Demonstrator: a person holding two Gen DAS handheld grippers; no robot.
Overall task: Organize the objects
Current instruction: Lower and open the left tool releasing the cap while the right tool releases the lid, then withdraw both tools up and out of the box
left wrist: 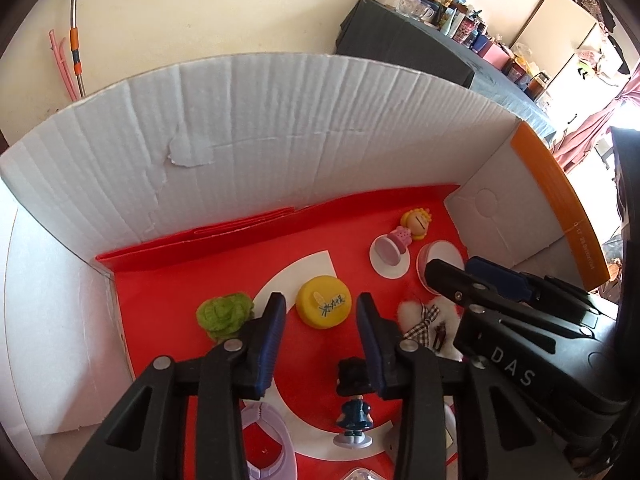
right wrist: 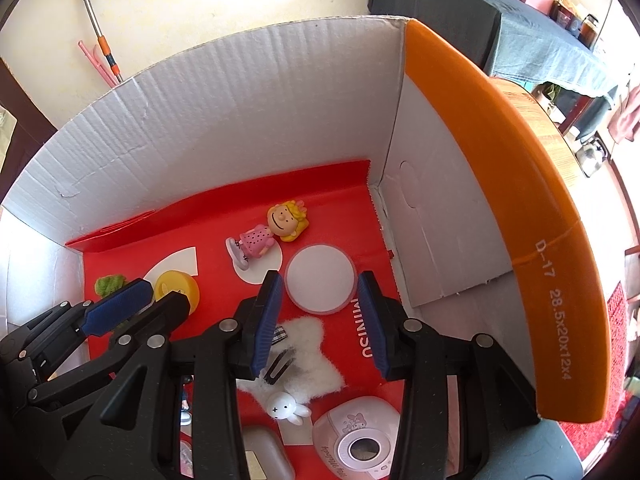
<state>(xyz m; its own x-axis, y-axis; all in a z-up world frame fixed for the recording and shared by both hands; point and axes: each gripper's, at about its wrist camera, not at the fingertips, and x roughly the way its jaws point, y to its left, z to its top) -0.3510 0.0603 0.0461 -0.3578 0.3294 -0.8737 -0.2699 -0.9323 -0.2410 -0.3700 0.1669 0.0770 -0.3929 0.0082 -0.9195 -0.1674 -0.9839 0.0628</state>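
Inside a white cardboard box point(left wrist: 240, 128) lined with red paper lie small things. In the left wrist view my left gripper point(left wrist: 320, 320) is open and empty, above a yellow round case point(left wrist: 324, 301) and a dark blue figurine point(left wrist: 354, 412). A green knitted piece point(left wrist: 224, 314) lies to its left. In the right wrist view my right gripper point(right wrist: 320, 308) is open and empty, over a white fluffy hair clip point(right wrist: 308, 344) and near a round white compact point(right wrist: 321, 278). A blonde doll point(right wrist: 272, 230) lies on its side further back.
The box's orange flap point(right wrist: 520, 200) rises on the right. Near the front lie a white bunny figure point(right wrist: 286, 404), a pink camera-like gadget point(right wrist: 360, 440), a grey case point(right wrist: 266, 456) and a lilac band point(left wrist: 268, 436). A cluttered dark table point(left wrist: 420, 44) stands behind.
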